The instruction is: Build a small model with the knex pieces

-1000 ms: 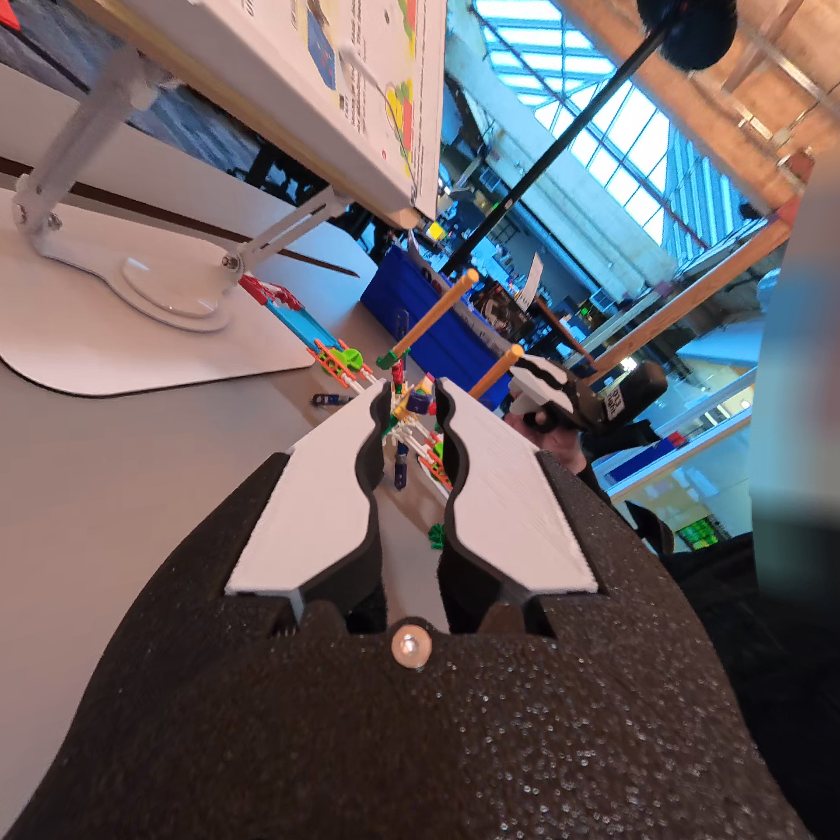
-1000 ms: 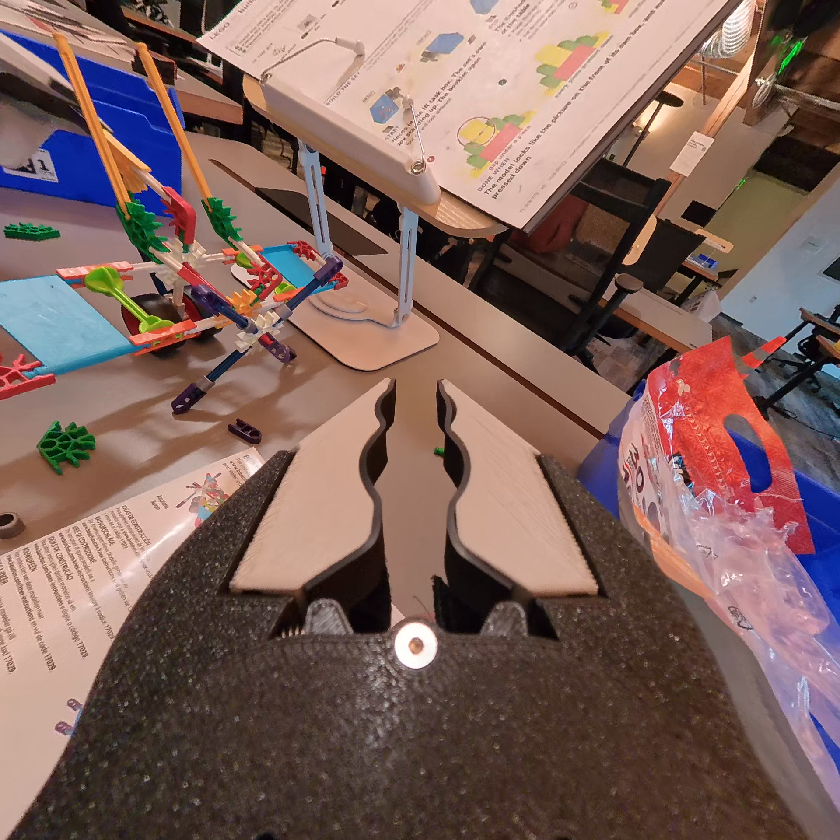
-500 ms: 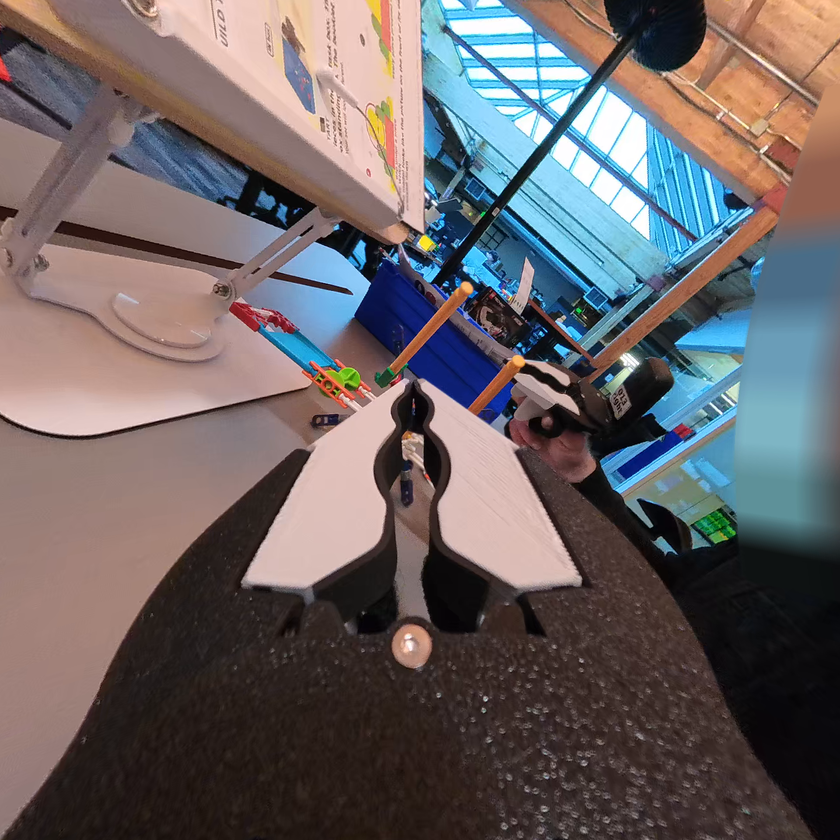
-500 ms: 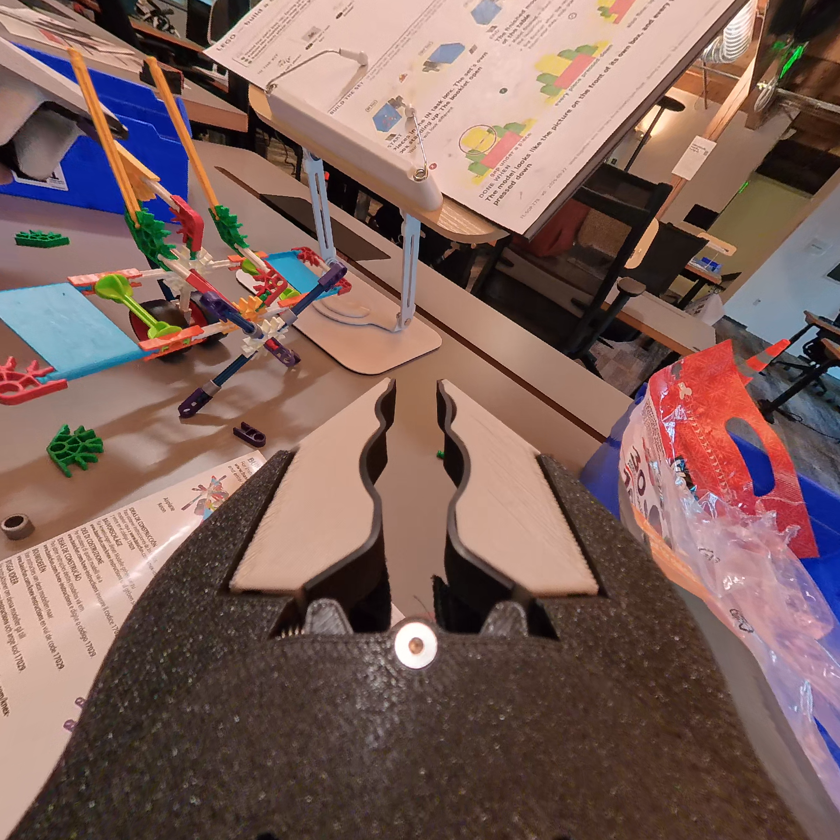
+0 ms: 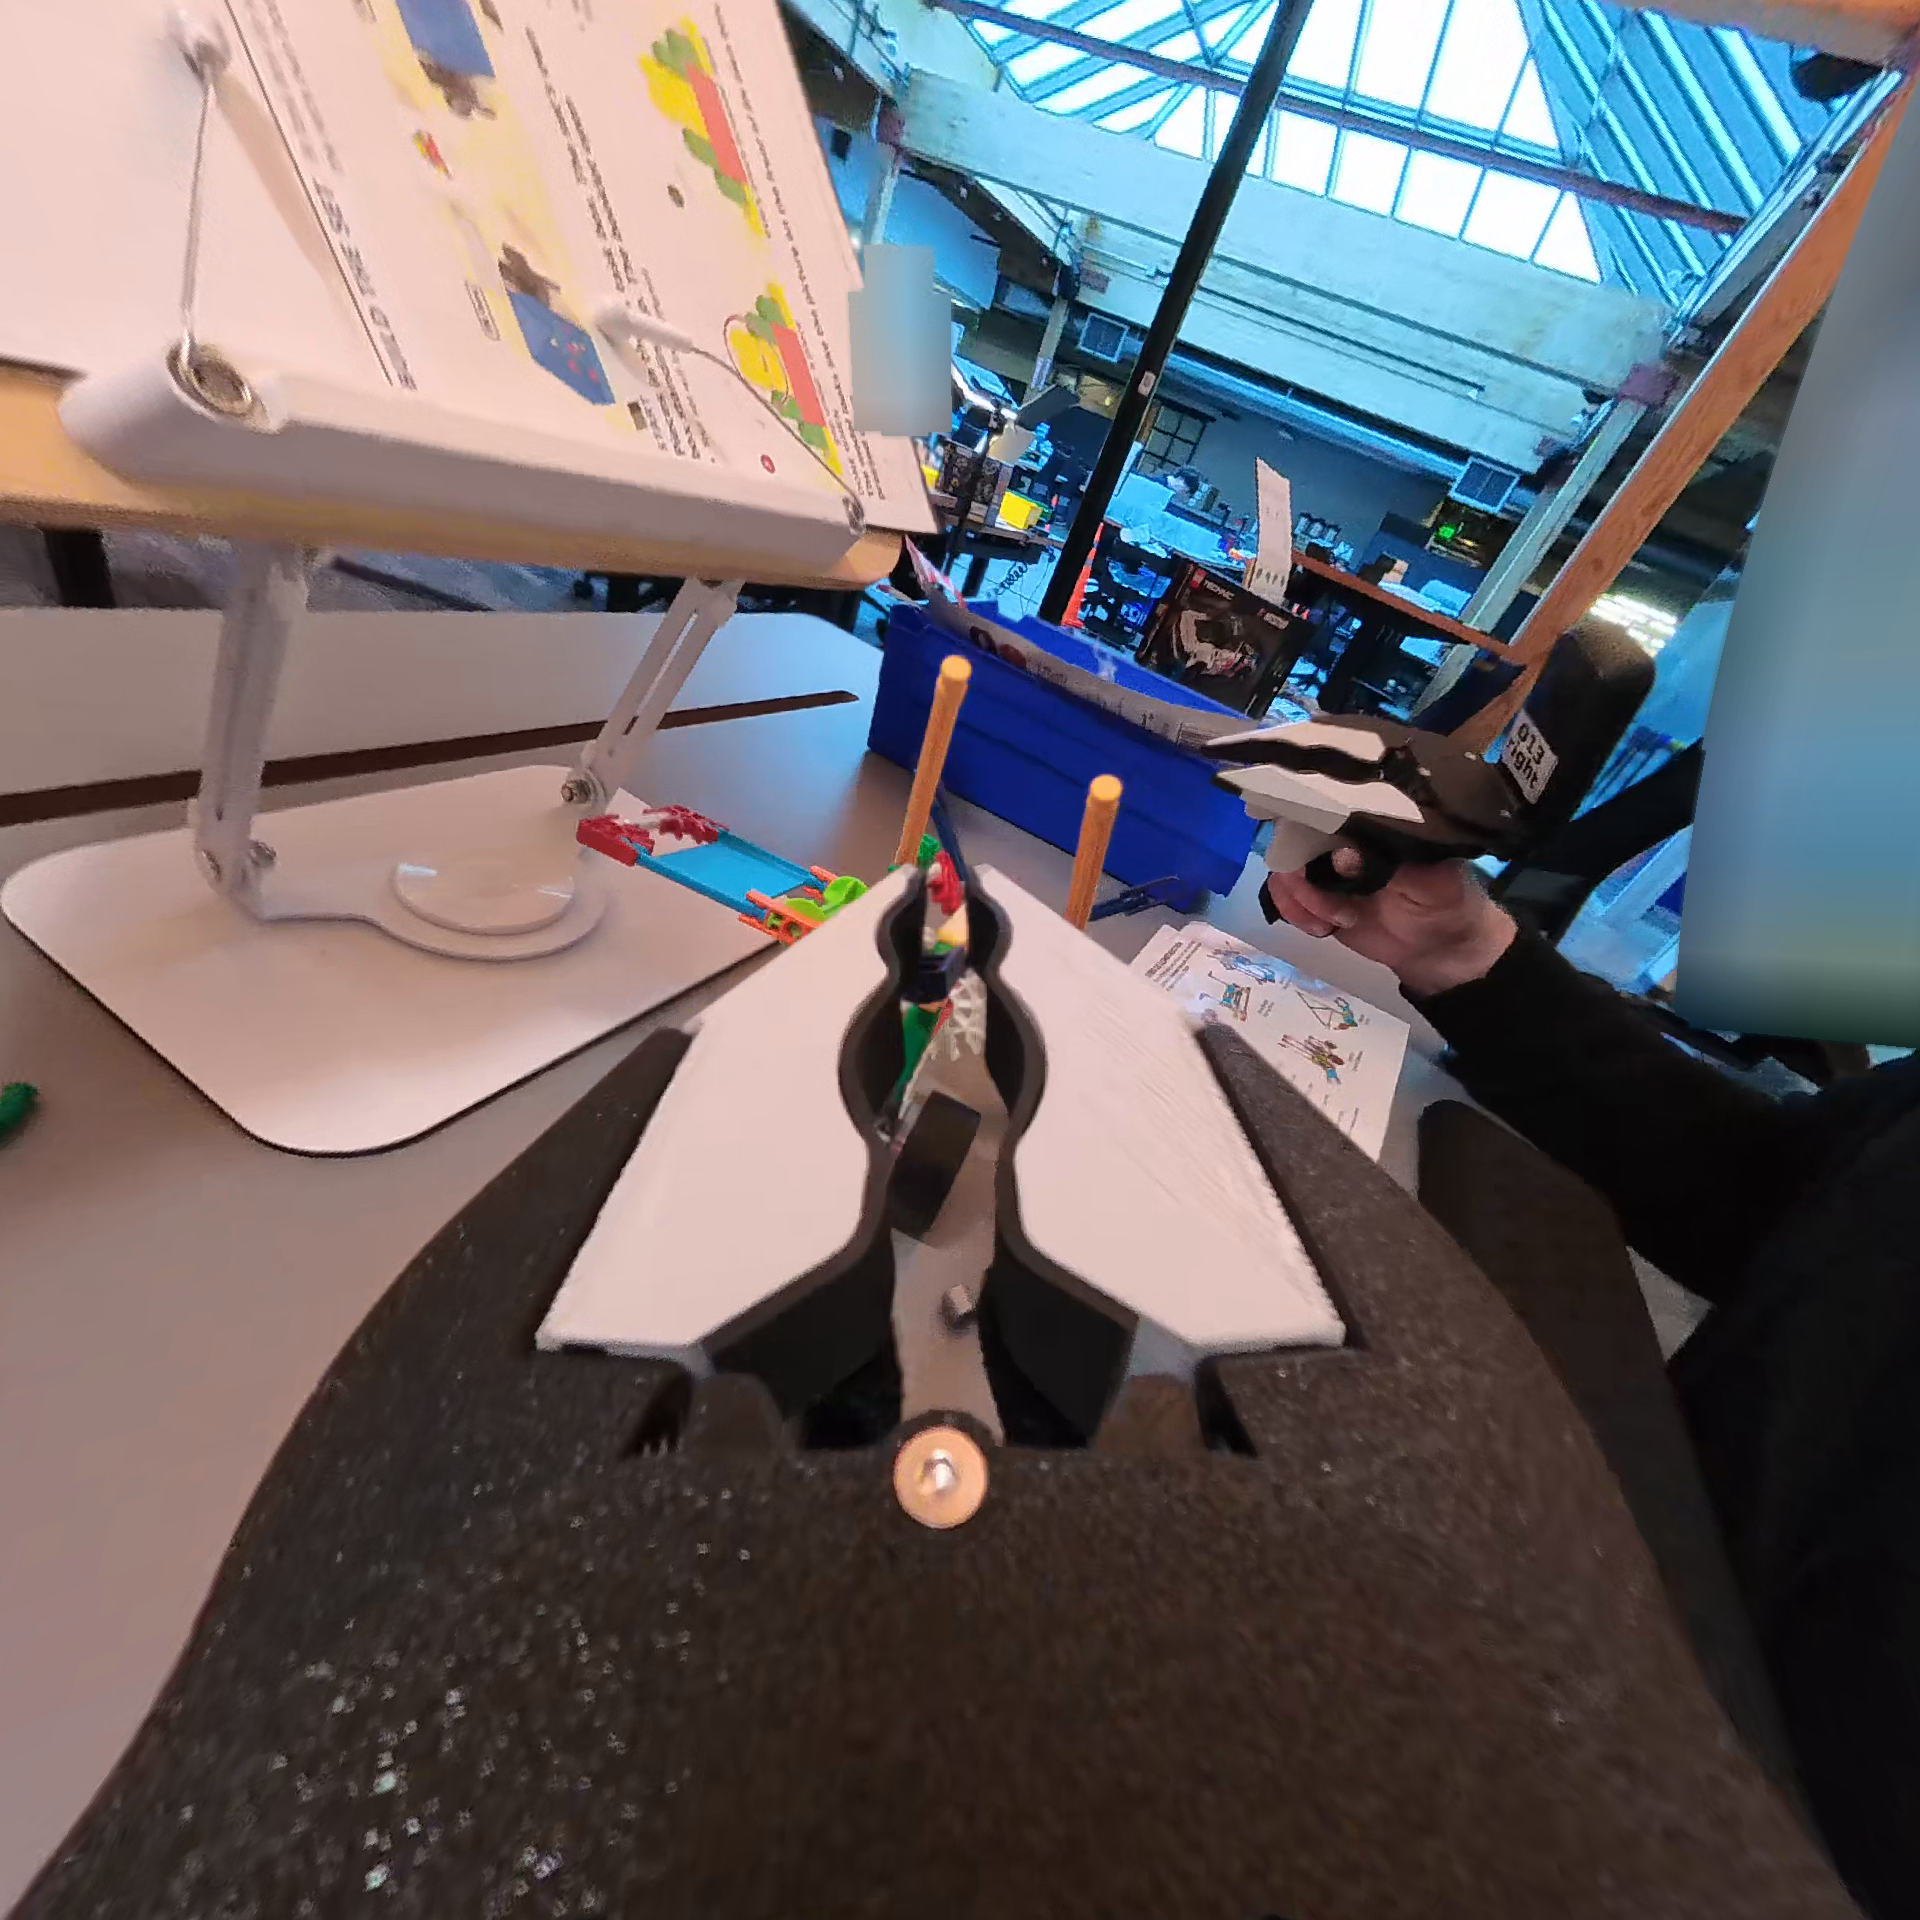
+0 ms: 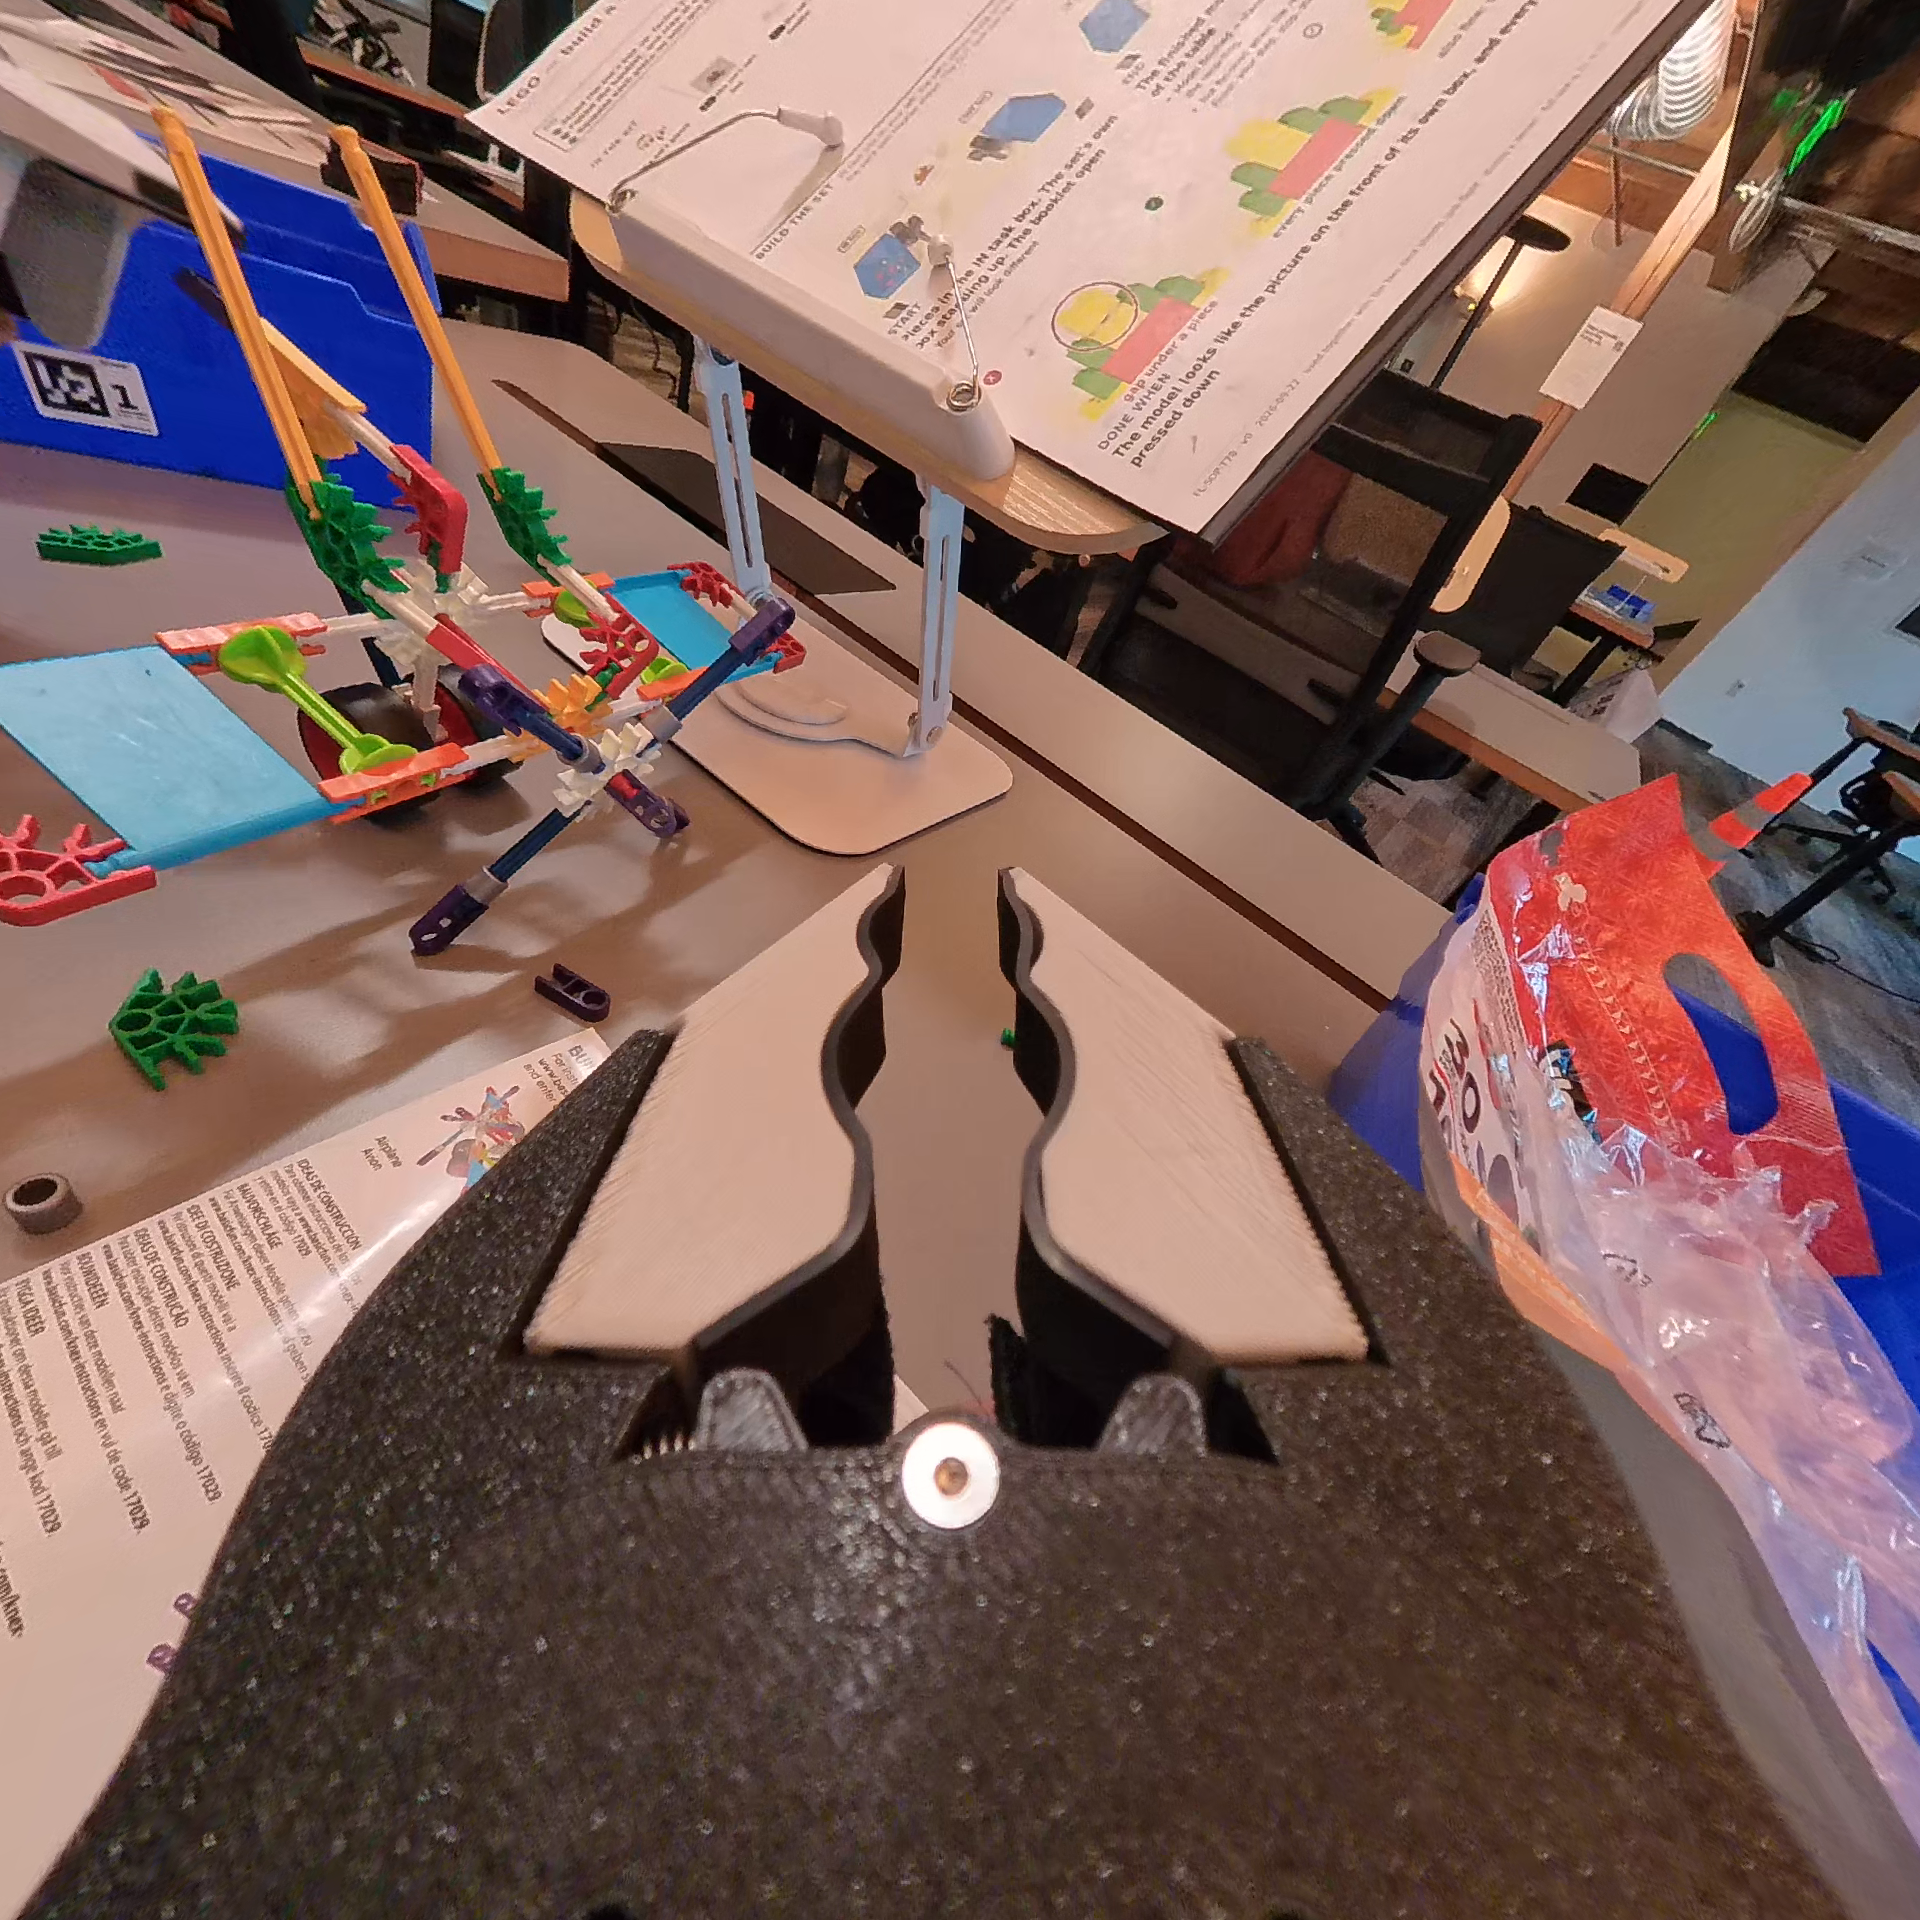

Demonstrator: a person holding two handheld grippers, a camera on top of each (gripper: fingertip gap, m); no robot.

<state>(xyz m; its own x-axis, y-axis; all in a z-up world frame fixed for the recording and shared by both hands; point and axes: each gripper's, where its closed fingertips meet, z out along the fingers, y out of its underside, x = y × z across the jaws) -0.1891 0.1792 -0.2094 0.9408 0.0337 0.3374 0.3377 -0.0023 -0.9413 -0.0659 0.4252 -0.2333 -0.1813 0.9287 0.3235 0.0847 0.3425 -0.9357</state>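
A colourful rod-and-connector toy model (image 6: pixel 447 644) stands on the grey table, with cyan panels, a black wheel and two upright yellow rods (image 6: pixel 416 301). My left gripper (image 5: pixel 948 883) is shut, its tips right at the model. The model's connectors and wheel (image 5: pixel 935 1143) show through the narrow slit between the fingers, and I cannot tell whether they pinch any part. It also shows at the right wrist view's far left (image 6: pixel 62 239), beside the rods. My right gripper (image 6: pixel 948 883) is slightly open and empty above bare table. A hand holds it in the left wrist view (image 5: pixel 1226 761).
A white book stand (image 6: pixel 862 790) with an instruction sheet rises behind the model. A blue bin (image 5: pixel 1039 748) sits beyond it. Another blue bin with a red-and-clear plastic bag (image 6: pixel 1662 1039) is at my right. A leaflet (image 6: pixel 156 1351), a green connector (image 6: pixel 171 1023), a purple clip (image 6: pixel 571 992) and a grey ring (image 6: pixel 42 1203) lie loose. About 30 cm separates my left fingertips from my right. From my right tips it is roughly 15 cm to the purple clip (image 6: pixel 571 992); from my left, 25 cm.
My left gripper's fingers have closed from a small gap to nearly touching. It has also rolled level and come lower by the model. The right gripper and the model have hardly moved.
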